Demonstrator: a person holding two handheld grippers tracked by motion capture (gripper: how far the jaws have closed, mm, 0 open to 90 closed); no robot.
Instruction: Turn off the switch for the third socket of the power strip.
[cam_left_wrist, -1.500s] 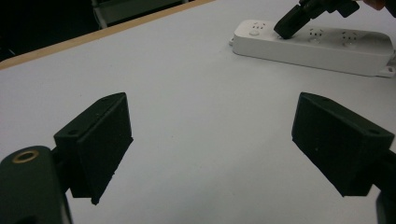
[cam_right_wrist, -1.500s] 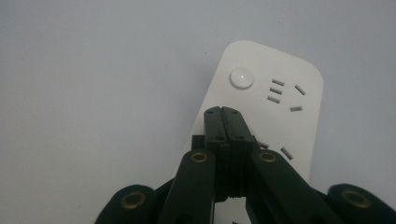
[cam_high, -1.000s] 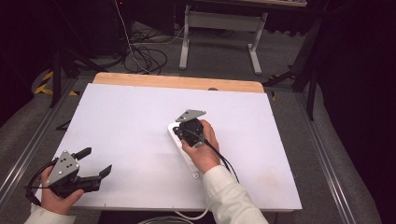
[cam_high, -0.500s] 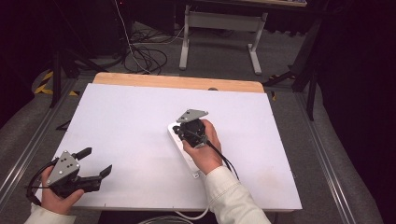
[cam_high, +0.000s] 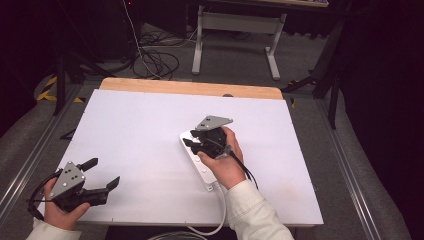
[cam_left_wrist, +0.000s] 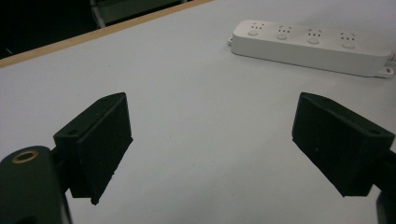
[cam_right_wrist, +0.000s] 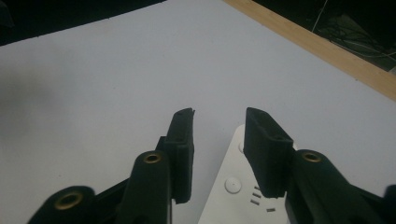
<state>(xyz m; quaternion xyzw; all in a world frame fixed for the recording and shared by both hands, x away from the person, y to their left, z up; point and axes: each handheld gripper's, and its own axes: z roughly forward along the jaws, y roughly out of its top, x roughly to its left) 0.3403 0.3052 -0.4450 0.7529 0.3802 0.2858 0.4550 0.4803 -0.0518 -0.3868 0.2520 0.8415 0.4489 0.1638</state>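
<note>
Fingers first: right gripper (cam_high: 192, 141) jaws sit a little apart with nothing between them, hovering over the far end of the white power strip (cam_left_wrist: 310, 45). Left gripper (cam_high: 102, 172) is wide open near my table corner. Barely anything's shifted over the last second, so I'm guessing no grab yet. White tabletop (cam_high: 135, 130), wooden far edge, cables (cam_high: 155, 60) on the dark floor behind.

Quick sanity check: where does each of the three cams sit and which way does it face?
High view: above the person's side, looking forward and down on the white table; both forearms enter from below.
Left gripper view: on the left gripper, wide-open jaws facing the power strip.
Right gripper view: on the right gripper, jaws parted over the strip.
Shared: the strip and table.
</note>
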